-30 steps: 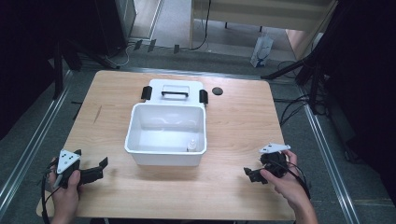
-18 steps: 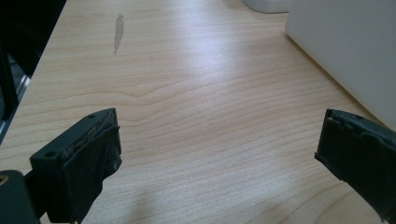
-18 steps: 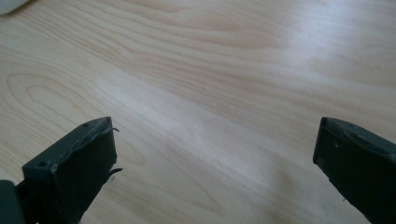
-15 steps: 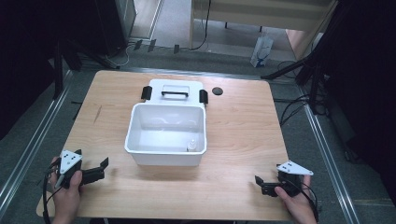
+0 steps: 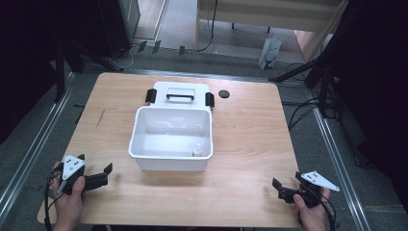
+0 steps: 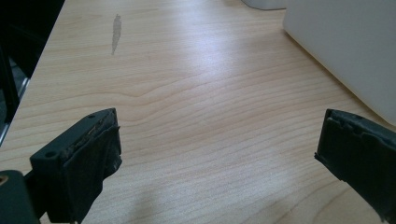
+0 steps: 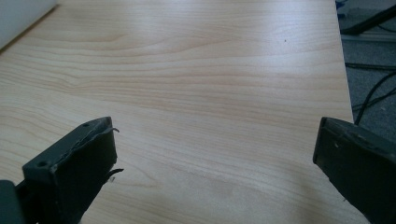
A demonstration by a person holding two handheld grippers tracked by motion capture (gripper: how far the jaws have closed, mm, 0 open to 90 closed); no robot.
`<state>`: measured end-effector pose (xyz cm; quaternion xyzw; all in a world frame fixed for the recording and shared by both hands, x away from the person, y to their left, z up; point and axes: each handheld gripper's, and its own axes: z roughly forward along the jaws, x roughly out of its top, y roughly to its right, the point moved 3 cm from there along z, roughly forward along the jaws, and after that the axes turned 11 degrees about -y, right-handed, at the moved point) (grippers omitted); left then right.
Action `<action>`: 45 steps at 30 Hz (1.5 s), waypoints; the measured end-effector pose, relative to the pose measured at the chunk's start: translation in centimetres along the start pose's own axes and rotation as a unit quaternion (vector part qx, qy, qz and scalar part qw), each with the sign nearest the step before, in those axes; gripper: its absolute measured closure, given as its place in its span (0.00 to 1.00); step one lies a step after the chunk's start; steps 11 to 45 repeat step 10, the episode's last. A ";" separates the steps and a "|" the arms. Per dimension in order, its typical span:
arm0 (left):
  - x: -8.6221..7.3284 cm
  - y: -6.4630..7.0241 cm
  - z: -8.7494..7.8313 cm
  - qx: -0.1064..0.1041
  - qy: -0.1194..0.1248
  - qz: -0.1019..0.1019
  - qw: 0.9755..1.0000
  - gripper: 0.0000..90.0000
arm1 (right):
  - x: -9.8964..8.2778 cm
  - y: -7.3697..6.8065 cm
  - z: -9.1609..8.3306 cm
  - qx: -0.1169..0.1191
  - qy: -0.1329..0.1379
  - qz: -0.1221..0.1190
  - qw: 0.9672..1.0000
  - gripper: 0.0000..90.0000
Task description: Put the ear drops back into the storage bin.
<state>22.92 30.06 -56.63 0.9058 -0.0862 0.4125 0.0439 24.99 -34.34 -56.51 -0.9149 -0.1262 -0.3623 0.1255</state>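
Note:
A white open bin point(image 5: 171, 154) stands mid-table, with a small white bottle point(image 5: 197, 150) inside at its near right corner. Its white lid point(image 5: 180, 94), with a black handle and black side latches, lies flat just behind it. My left gripper point(image 5: 96, 164) rests near the front left corner of the table, open and empty, left of the bin's wall point(image 6: 345, 51). Its jaws point(image 6: 217, 149) stand wide apart over bare wood. My right gripper point(image 5: 287, 183) sits at the front right, open and empty, jaws point(image 7: 215, 154) spread over the tabletop.
The wooden table point(image 5: 250, 144) has a small black round disc point(image 5: 223, 94) right of the lid. A faint grey streak point(image 6: 116, 32) marks the wood ahead of the left gripper. The table's right edge point(image 7: 344, 79) drops to floor cables. Metal rails run along both sides.
My right gripper has pulled back toward the near edge and further right. The left gripper has shifted slightly back. Bin and lid have not moved.

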 end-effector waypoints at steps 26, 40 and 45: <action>0.0 0.0 -0.1 0.001 0.002 -0.002 1.000 0.00 | 0.0 -0.3 0.6 -0.021 -0.039 -0.009 0.999 0.00; 0.0 0.0 -0.1 0.001 0.002 -0.002 1.000 0.00 | 0.0 -0.3 0.6 -0.021 -0.039 -0.009 0.999 0.00; 0.0 0.0 -0.1 0.001 0.002 -0.002 1.000 0.00 | 0.0 -0.3 0.6 -0.021 -0.039 -0.009 0.999 0.00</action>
